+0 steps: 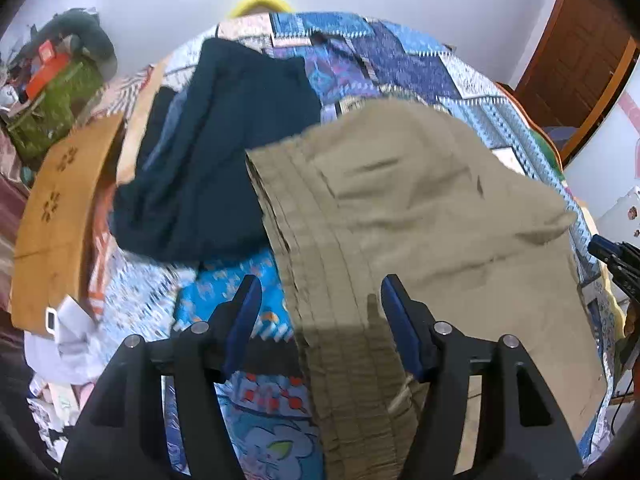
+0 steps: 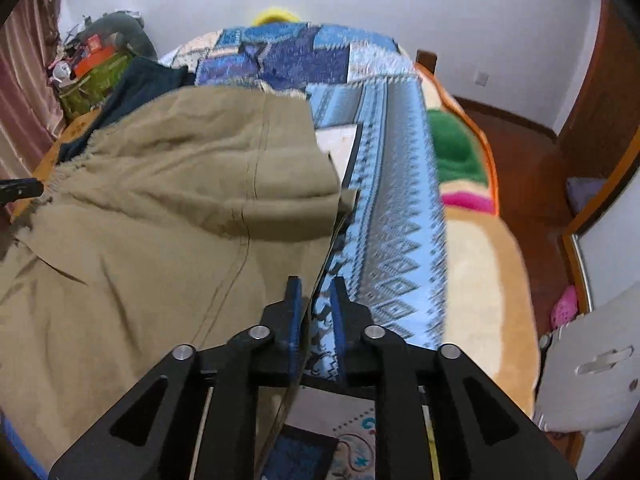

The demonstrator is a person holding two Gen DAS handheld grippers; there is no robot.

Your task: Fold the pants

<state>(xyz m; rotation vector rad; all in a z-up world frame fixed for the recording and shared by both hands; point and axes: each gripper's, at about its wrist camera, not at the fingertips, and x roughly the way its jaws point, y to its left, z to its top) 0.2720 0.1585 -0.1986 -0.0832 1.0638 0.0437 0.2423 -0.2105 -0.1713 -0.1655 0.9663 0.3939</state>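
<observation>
Bedding in blue patterns is covering the big bed [image 1: 404, 60], and the tan pants [image 1: 420, 208] are lying spread over the middle of it. In the right wrist view the pants [image 2: 140, 220] are filling the left half of the picture, with one part folded back into a soft, thick roll near the bed's edge. Their stretchy waistband is showing as rows of ridges in the left wrist view, running down toward the camera.

Dark blue clothes [image 1: 212, 152] are sitting in a heap on the bed just beside the pants, on the far left side. A brown wooden board [image 1: 60, 216] with little flower cut-outs is standing along the left edge of the bed. A green bag [image 1: 52, 116] with an orange box on top is sitting past it, by the wall. A fluffy blanket [image 2: 480, 248] in cream, green and pink is hanging off the right side of the bed, above the brown floor.

The left hand-held gripper [image 1: 320, 312] is hovering over the waistband with its blue fingers wide apart, one on each side of the ridged cloth, and not pinching it. The right hand-held gripper [image 2: 316, 312] is at the pants' right edge with its fingers nearly together, though a small gap is showing between them. I cannot tell if it is pinching the cloth.
</observation>
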